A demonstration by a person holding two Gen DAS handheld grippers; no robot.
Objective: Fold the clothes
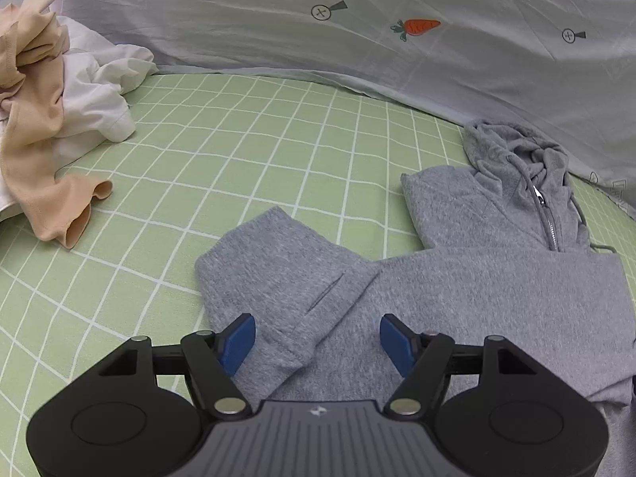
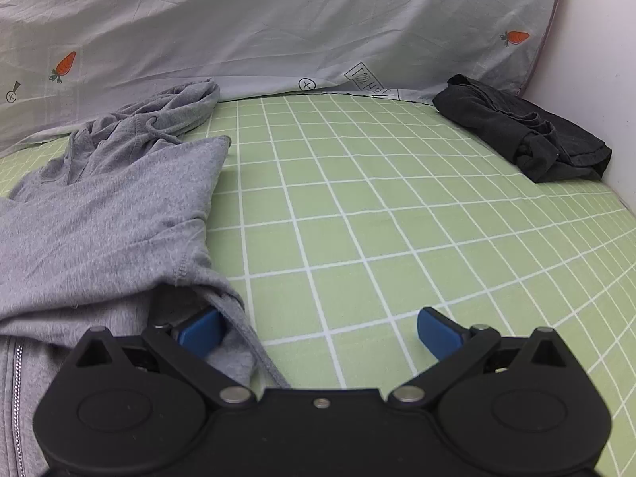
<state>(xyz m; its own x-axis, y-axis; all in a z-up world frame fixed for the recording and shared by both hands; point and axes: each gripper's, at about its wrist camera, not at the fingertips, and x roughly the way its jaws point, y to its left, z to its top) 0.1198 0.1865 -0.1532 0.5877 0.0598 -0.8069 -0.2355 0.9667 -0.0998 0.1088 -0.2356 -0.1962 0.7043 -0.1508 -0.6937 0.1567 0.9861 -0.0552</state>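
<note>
- grey hoodie (image 1: pixel 497 278) lies on the green checked sheet (image 1: pixel 258 167), hood (image 1: pixel 512 151) end toward the carrot-print duvet (image 1: pixel 357 20), zip side up
- one sleeve (image 1: pixel 274 278) already laid in across the hoodie's body, cuff end by the hoodie's near edge; looks like the first fold step is done
- left gripper (image 1: pixel 317 342) hovers over that sleeve, fingers apart, nothing clamped; cloth lies under the gap and the pads are clear of it
- right gripper (image 2: pixel 320 328) at the hoodie's other side edge, fingers wide apart; its inner blue pad (image 2: pixel 202 330) is tucked under a loose grey fold, outer pad over bare sheet; no pinch on the cloth
- that side of the hoodie (image 2: pixel 119 206) looks bunched and lifted at the hem, not flat yet; judging it needs folding in or smoothing
- hood still crumpled, drawstring loose; bottom-to-top fold not done
- dark garment (image 2: pixel 524 135) well apart from the hoodie, by the wall (image 2: pixel 588 79), roughly folded; probably finished
- beige garment (image 1: pixel 35 119) and white garment (image 1: pixel 95 91) in a heap, far side of the sheet from the hoodie; unfolded, still to do
- overall: hoodie partway, at least two pieces untouched
</note>
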